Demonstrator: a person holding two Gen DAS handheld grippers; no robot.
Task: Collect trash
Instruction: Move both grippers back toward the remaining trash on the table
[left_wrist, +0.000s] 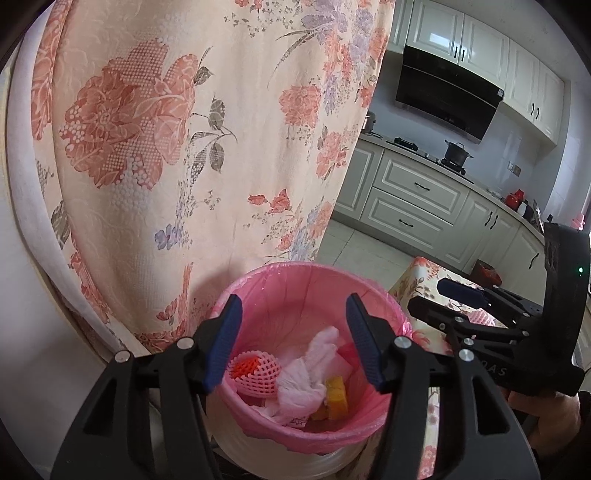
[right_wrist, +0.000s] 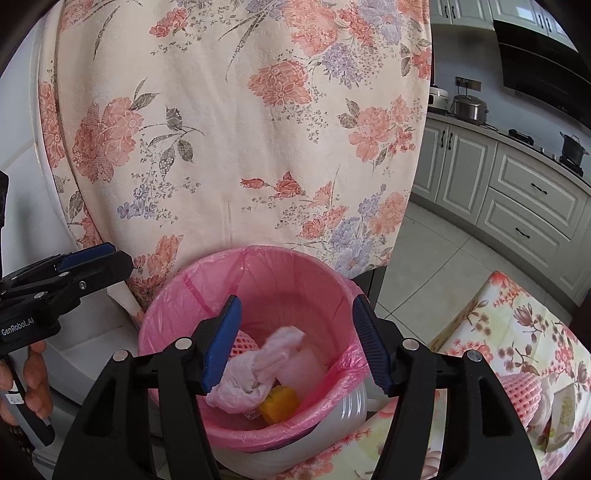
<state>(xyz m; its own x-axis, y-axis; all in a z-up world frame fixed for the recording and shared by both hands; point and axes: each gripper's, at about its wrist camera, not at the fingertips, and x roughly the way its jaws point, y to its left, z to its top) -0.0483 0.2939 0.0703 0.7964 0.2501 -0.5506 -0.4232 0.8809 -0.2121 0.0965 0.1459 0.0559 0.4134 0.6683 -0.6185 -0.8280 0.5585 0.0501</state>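
A white bin with a pink liner (left_wrist: 280, 288) (right_wrist: 207, 280) stands in front of a chair draped in floral cloth. In it lie a pink foam fruit net (left_wrist: 255, 373) (right_wrist: 243, 341), a crumpled pink tissue (left_wrist: 306, 373) (right_wrist: 258, 369) and an orange peel (left_wrist: 336, 398) (right_wrist: 280, 404). My left gripper (left_wrist: 293, 343) is open and empty above the bin. My right gripper (right_wrist: 295, 343) is open and empty above the bin too. Each shows in the other's view, the right gripper (left_wrist: 436, 299) and the left gripper (right_wrist: 107, 258). Another pink foam net (right_wrist: 521, 387) (left_wrist: 480, 317) lies on the table at right.
The floral cloth over the chair (left_wrist: 184, 147) (right_wrist: 240, 129) hangs right behind the bin. A table with a floral cover (right_wrist: 517, 332) (left_wrist: 421, 277) is at the right. Kitchen cabinets (left_wrist: 417, 192) and a stove with a black pot (left_wrist: 458, 151) lie beyond the tiled floor (right_wrist: 443, 258).
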